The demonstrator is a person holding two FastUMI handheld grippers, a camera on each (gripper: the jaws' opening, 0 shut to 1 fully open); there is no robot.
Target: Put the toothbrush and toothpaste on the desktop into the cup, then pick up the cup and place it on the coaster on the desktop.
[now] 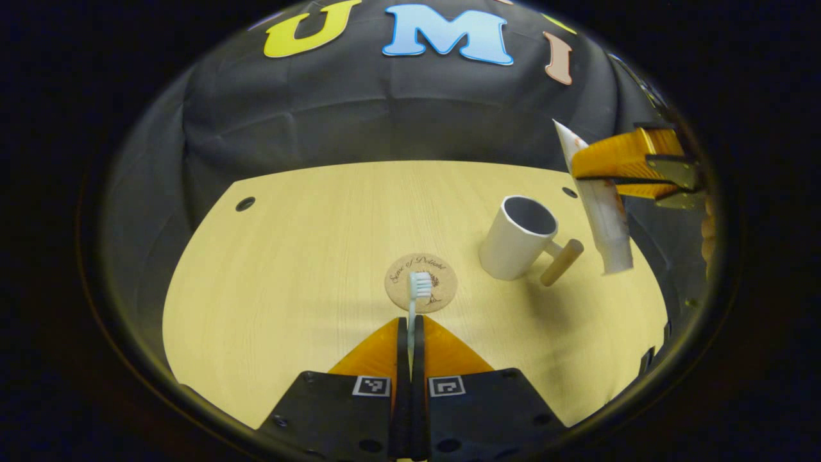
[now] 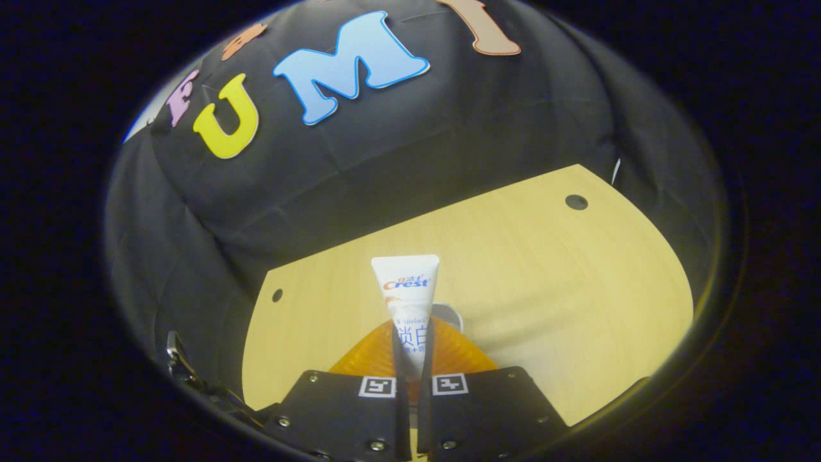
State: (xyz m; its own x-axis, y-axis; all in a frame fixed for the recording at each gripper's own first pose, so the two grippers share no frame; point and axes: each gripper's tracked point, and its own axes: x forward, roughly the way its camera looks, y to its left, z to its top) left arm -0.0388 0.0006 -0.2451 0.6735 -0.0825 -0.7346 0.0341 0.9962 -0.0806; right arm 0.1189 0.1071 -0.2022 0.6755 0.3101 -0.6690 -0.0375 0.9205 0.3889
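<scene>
While the toothbrush (image 1: 419, 290) is pinched by the left gripper (image 1: 410, 337) over the worktop (image 1: 288, 269), the soft, squashable toothpaste (image 2: 406, 301) is clamped mid-body in the right gripper (image 2: 410, 353) beside the cup (image 1: 518, 239).

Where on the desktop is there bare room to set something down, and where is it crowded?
The desktop is bare across its whole left side, from the coaster out to the left edge, and along the far edge behind the coaster. The right side is crowded: the white cup stands there, with the right gripper holding the toothpaste beside it.
</scene>
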